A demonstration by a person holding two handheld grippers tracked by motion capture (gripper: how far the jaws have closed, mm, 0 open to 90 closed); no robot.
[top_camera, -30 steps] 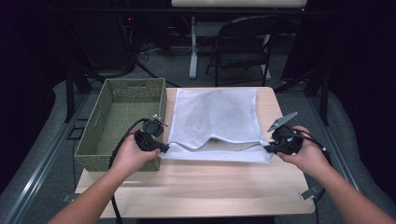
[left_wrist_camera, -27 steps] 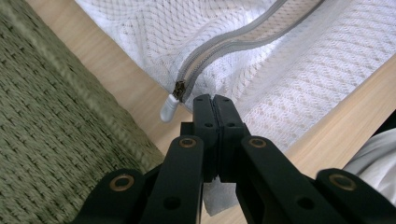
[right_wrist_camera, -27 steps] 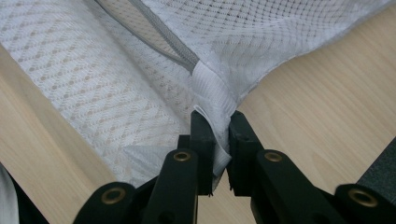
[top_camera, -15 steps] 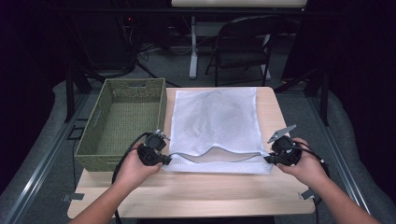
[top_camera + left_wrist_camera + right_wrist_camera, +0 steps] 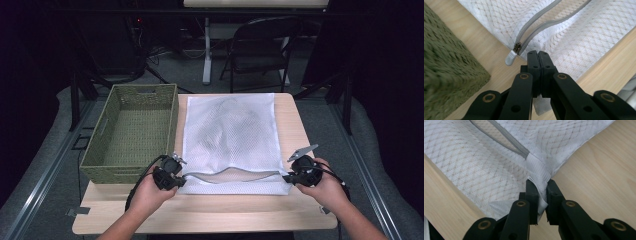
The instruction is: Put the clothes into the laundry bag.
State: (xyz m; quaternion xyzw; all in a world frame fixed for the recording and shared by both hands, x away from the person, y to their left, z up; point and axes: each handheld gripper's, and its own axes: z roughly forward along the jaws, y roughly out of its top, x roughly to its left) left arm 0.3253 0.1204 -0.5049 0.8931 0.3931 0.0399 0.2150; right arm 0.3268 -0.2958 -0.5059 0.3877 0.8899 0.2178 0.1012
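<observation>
The left gripper is pinching the near corner of the white mesh bag, its jaws pressed together on the fabric just beside the zipper pull, with the green woven basket sitting close on its outer side. The right gripper is clamping the bag's opposite near corner at the white tab ending the zipper. The bag is lying flat on the worktop, stretching ahead of both grippers.

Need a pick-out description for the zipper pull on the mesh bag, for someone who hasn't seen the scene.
Start at the wooden table, where a white mesh bag lies right of the green woven basket. Follow the bag's grey zipper along its near edge to the end nearest the basket. The zipper pull is the small white rounded tab there, beside the left gripper.
</observation>
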